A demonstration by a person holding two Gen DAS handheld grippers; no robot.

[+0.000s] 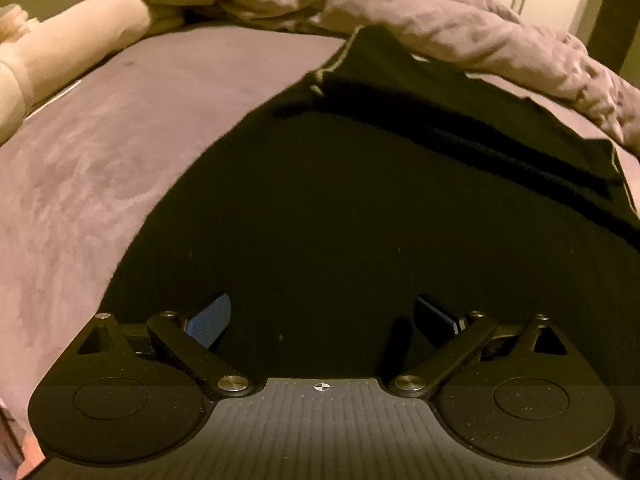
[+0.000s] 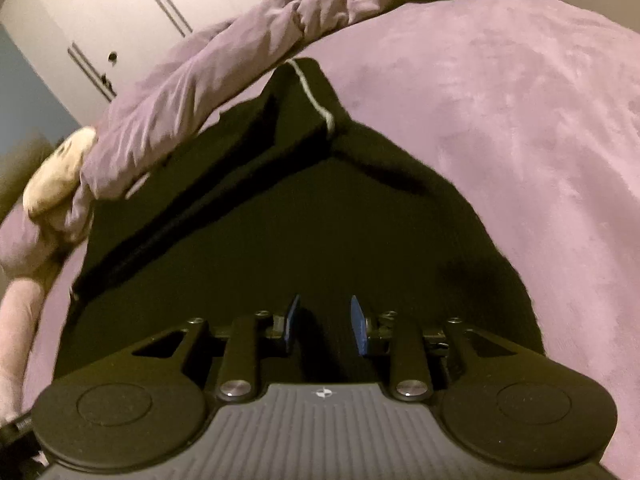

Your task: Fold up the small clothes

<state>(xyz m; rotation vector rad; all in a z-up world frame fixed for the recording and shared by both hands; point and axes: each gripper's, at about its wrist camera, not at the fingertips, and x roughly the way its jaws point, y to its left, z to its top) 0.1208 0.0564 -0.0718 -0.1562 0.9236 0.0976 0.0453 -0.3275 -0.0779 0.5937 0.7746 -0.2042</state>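
Observation:
A black garment (image 1: 360, 208) with a thin pale stripe along one edge lies on the purple bed cover (image 1: 100, 168), with a flap folded over at its far end. My left gripper (image 1: 326, 318) hovers over the garment's near part, its blue pads (image 1: 214, 320) spread wide with nothing between them. In the right wrist view the same garment (image 2: 320, 208) runs to a point at its far end. My right gripper (image 2: 325, 322) is over its near edge, its pads (image 2: 359, 324) a narrow gap apart. Only dark cloth shows below that gap, and the pads press on nothing.
A crumpled purple duvet (image 1: 460, 24) is heaped along the garment's far side. A pale plush toy (image 1: 80, 40) lies at the far left, also visible as a plush toy (image 2: 56, 172) in the right wrist view. White wardrobe doors (image 2: 120, 12) stand behind the bed. Bare purple cover (image 2: 520, 140) extends to the right.

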